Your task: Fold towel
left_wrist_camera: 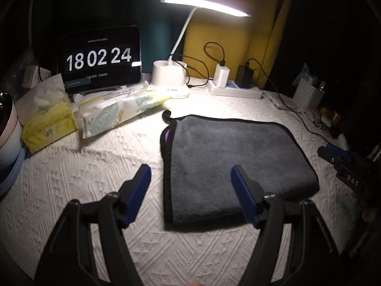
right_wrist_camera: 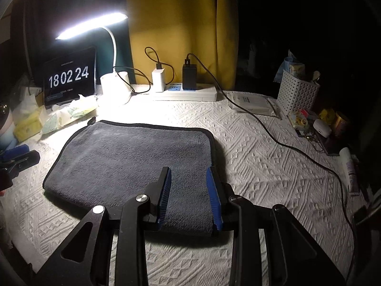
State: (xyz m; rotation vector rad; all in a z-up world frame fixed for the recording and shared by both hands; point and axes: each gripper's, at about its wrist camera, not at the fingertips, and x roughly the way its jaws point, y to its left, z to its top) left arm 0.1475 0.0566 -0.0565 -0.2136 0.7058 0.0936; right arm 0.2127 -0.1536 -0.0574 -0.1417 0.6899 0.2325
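Note:
A dark grey towel [left_wrist_camera: 235, 164] with black edging lies folded flat on the white textured tablecloth [left_wrist_camera: 95, 178]; it also shows in the right wrist view [right_wrist_camera: 133, 162]. A small hanging loop sticks out at its far left corner. My left gripper [left_wrist_camera: 191, 174] is open and empty, hovering above the towel's near left edge. My right gripper [right_wrist_camera: 188, 176] is open and empty above the towel's near right corner; its tip also shows at the right in the left wrist view [left_wrist_camera: 333, 155].
A lit desk lamp [left_wrist_camera: 170, 74], a tablet clock [left_wrist_camera: 100, 59], tissue packs [left_wrist_camera: 47, 124] and a power strip with chargers [left_wrist_camera: 234, 88] line the back. A black cable [right_wrist_camera: 297, 150] runs across the cloth on the right. A white basket [right_wrist_camera: 297, 93] and small items crowd the right edge.

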